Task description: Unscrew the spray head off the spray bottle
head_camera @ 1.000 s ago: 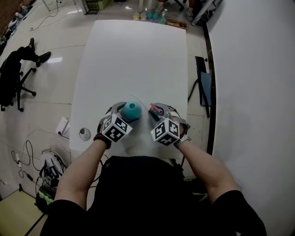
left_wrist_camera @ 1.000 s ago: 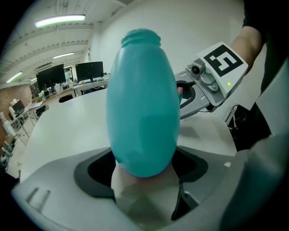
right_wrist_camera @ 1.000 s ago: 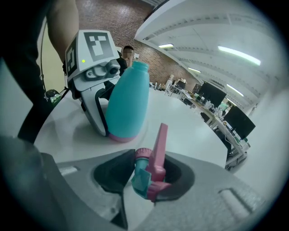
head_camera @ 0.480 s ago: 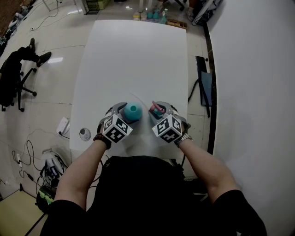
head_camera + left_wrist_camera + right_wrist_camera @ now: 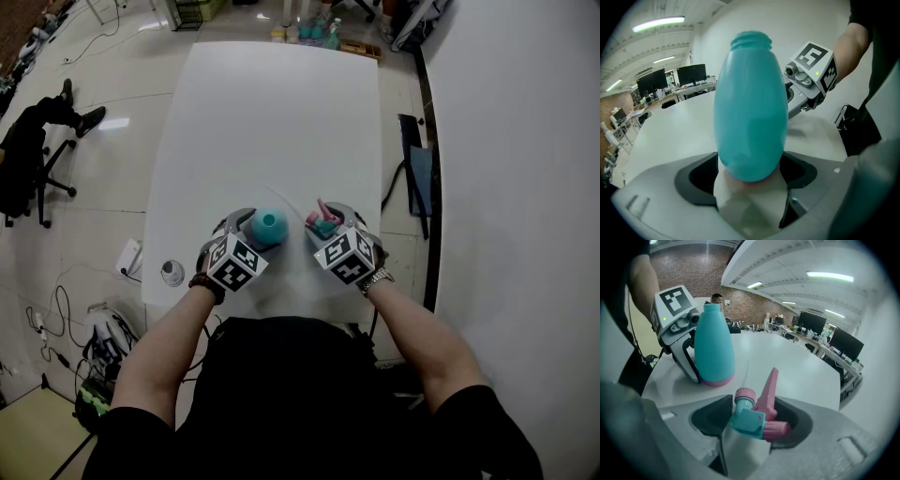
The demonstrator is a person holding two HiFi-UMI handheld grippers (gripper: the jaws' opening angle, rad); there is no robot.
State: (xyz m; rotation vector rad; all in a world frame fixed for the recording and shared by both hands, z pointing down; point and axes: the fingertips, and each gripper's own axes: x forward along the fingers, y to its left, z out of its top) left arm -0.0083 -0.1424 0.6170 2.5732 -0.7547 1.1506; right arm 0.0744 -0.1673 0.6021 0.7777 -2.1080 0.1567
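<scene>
A person's two forearms reached down over the near edge of a white desk (image 5: 272, 122), each hand holding a gripper topped with a cube of black-and-white square markers.

The left gripper (image 5: 253, 231), close to the desk's near edge, had its jaws clenched around the lower body of a teal spray bottle (image 5: 750, 117). The bottle stood upright on the desk, with a pink band around its base. Its threaded neck was bare and open at the top, with no spray head on it. The plastic was opaque, so whatever was inside could not be seen.

The right gripper (image 5: 330, 225) sat just beside it, towards the desk's right edge, apart from the bottle. Its jaws had just been opening and stood released, no longer pressing on anything. The spray head (image 5: 754, 417) lay loosely between them: a teal body with a pink screw collar, a pink nozzle and a pink trigger sticking upward. It was fully separated from the bottle.

The rest of the desk stretched away to its far edge. On the floor beyond the far edge stood a small cluster of bottles (image 5: 314, 28). An office chair (image 5: 28, 159) draped with dark clothing stood on the floor well off the desk's left edge.
</scene>
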